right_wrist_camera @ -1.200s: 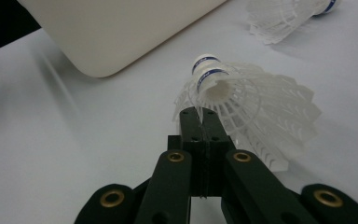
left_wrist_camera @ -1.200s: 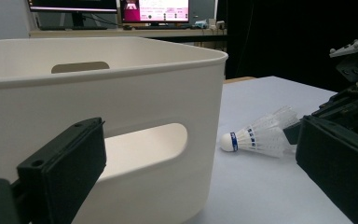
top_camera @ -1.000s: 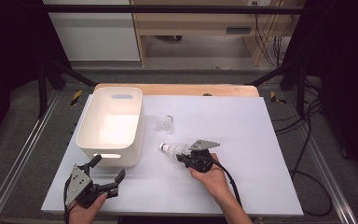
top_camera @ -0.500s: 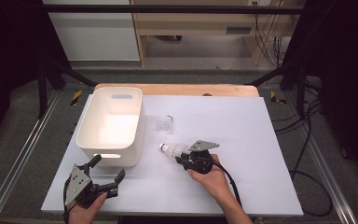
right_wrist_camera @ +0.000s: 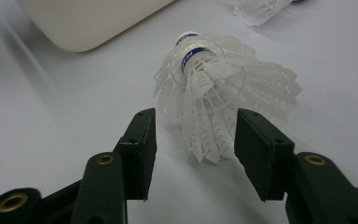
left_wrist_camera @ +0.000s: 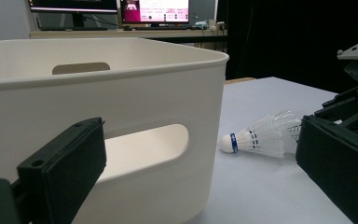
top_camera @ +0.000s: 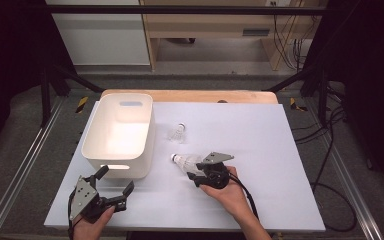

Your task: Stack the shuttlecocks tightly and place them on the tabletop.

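A white shuttlecock lies on its side on the white table, cork end toward the bin. My right gripper sits just behind it. Its jaws have just been opening, and they stand apart on either side of the feather skirt without pressing it. A second shuttlecock rests a little farther back. My left gripper is open and holds nothing near the front left, pointing at the bin's near wall.
A white plastic bin with handle cut-outs stands at the left of the table. Metal rails run along both table sides. A wooden board edges the far side.
The right gripper's jaws have spread apart around the shuttlecock's skirt. The shuttlecock stays where it lay, and neither hand has shifted.
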Demonstrator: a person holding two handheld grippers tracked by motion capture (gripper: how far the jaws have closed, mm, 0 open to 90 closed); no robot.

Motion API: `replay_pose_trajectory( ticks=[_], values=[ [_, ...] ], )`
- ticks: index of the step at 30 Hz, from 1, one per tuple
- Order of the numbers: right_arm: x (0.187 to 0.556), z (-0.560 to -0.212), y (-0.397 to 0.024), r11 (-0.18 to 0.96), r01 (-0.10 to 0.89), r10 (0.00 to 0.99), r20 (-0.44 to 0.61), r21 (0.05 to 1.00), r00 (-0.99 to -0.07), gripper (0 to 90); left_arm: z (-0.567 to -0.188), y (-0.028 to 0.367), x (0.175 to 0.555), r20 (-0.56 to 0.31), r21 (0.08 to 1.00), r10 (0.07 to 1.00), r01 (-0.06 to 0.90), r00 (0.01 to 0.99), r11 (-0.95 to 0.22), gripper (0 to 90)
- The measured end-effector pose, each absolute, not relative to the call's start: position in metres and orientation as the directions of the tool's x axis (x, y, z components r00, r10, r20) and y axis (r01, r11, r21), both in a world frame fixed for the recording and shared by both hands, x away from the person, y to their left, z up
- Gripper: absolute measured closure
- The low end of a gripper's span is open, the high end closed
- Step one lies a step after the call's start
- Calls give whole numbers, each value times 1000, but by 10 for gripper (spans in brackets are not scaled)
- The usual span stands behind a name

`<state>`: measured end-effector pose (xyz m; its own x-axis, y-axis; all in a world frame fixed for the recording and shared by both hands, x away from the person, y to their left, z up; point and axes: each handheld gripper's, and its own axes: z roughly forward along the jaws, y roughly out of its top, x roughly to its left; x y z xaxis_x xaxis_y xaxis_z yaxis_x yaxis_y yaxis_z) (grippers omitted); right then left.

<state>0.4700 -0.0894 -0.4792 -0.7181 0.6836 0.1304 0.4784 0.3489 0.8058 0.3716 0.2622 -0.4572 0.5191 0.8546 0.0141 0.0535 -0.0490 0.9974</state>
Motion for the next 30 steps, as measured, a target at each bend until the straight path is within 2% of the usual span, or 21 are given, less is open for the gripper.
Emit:
replay_pose_trajectory(
  ticks=[30],
  values=[
    [452,-453,-93,372,445,700,69,815,-711,148,-457,263,372,9,997,853,57,521,-45,15]
  ],
)
